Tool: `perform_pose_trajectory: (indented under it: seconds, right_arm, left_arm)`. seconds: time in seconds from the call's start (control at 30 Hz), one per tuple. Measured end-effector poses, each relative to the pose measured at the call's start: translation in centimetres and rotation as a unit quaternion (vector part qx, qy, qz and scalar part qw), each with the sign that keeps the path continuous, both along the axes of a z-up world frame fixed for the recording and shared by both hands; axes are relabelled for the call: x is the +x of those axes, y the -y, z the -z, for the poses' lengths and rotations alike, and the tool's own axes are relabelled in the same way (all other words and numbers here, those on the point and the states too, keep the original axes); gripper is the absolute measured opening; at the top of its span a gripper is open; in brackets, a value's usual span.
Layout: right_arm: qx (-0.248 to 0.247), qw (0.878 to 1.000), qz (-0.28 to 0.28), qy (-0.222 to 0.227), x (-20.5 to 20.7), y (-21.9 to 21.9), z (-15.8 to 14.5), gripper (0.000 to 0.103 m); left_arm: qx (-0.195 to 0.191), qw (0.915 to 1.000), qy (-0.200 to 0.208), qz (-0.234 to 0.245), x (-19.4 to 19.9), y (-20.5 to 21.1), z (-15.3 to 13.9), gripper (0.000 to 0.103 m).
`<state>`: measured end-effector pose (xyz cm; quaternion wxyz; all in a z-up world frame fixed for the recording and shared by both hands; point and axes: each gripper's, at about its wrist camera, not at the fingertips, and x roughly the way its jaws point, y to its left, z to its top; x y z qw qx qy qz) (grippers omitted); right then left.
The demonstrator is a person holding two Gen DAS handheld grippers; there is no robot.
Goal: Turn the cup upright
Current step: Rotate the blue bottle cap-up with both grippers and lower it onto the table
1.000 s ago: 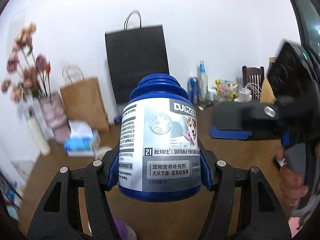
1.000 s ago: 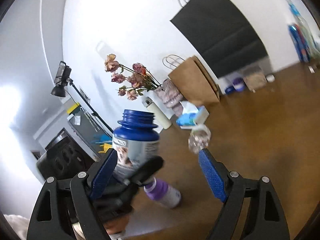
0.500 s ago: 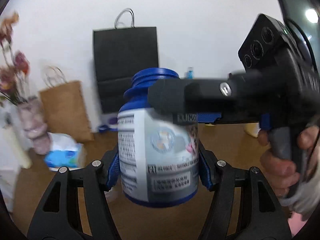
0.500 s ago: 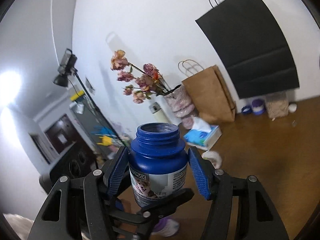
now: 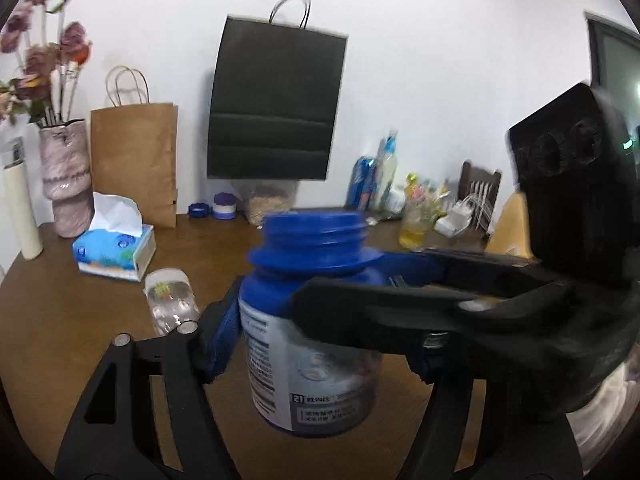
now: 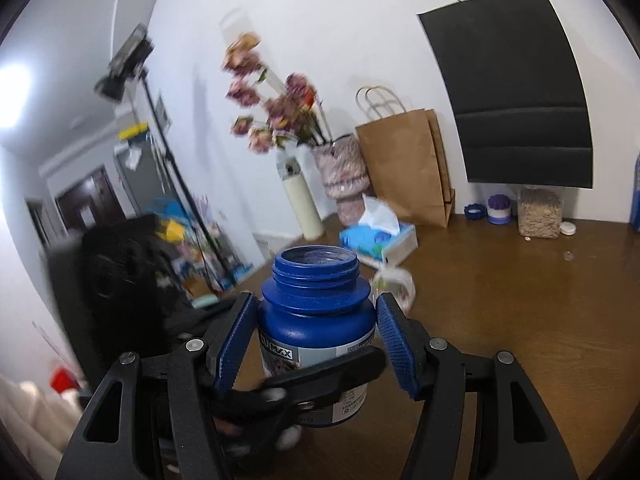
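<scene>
An open-mouthed blue jar [image 5: 312,320] with a grey label stands upright, held just above the brown table [image 5: 80,320]. My left gripper [image 5: 316,344] is shut on its body; only its left pad [image 5: 220,336] shows, pressed to the jar's side. My right gripper [image 6: 316,320] comes in from the right across the jar, both blue pads against the jar [image 6: 316,316] at its shoulder. A clear plastic cup [image 5: 172,308] lies on its side on the table behind the jar, also seen as the clear cup [image 6: 394,284] in the right wrist view.
A tissue box [image 5: 116,252], a pink vase [image 5: 66,184] with dried flowers, a cream flask [image 5: 22,208] and a brown paper bag [image 5: 134,160] stand at the back left. A black bag [image 5: 276,104] hangs on the wall. Bottles and snacks [image 5: 384,180] crowd the back right.
My right gripper swung in from the right and its pads closed onto the jar's shoulder. The jar, still in the left gripper, sank lower in the left wrist view.
</scene>
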<state>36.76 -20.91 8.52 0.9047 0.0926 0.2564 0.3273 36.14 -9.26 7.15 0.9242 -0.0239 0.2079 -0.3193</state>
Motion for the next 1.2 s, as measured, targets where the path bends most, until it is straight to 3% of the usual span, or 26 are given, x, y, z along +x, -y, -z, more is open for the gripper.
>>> perform_pose_trajectory:
  seconds: [0.1,0.17,0.2,0.37,0.47,0.6,0.83,0.9,0.97,1.2]
  right_arm:
    - [-0.016,1.0,-0.003,0.003,-2.2,-0.2,1.0,0.066]
    - [-0.058,0.998,0.014,0.01,-3.1,-0.6,2.1,0.066]
    - [-0.071,0.997,0.018,0.007,-3.1,-0.7,2.9,0.066]
    - [-0.076,0.997,0.01,-0.011,-2.8,-0.3,5.9,0.066]
    - [-0.104,0.994,0.012,-0.019,-2.3,-1.0,7.5,0.065]
    - [-0.115,0.992,0.012,-0.041,-1.5,-1.0,9.2,0.063]
    - [-0.109,0.993,0.013,-0.049,-1.4,-0.8,9.7,0.063]
    - [-0.113,0.992,0.015,-0.05,-1.7,-1.0,9.5,0.063]
    - [-0.118,0.991,0.016,-0.052,-2.2,-1.0,9.5,0.063]
    - [-0.118,0.991,0.02,-0.054,-3.4,-0.8,9.2,0.063]
  left_arm:
    - [-0.005,0.9995,-0.02,0.026,-1.0,-0.1,2.0,0.07]
    - [0.011,0.9985,-0.046,0.027,-0.7,0.2,3.6,0.06]
    - [0.022,0.9974,-0.06,0.032,-0.4,0.4,4.6,0.06]
    - [0.048,0.9938,-0.092,0.042,0.0,0.8,7.1,0.06]
    - [0.06,0.988,-0.134,0.049,1.2,0.9,8.7,0.06]
    - [0.093,0.9831,-0.15,0.05,1.7,1.3,10.4,0.06]
    - [0.103,0.9823,-0.149,0.046,1.4,1.6,10.9,0.06]
    - [0.107,0.9829,-0.145,0.039,1.1,1.7,10.9,0.063]
    - [0.109,0.984,-0.138,0.028,0.7,1.5,10.7,0.072]
    - [0.117,0.9852,-0.124,0.015,-0.7,1.1,9.9,0.075]
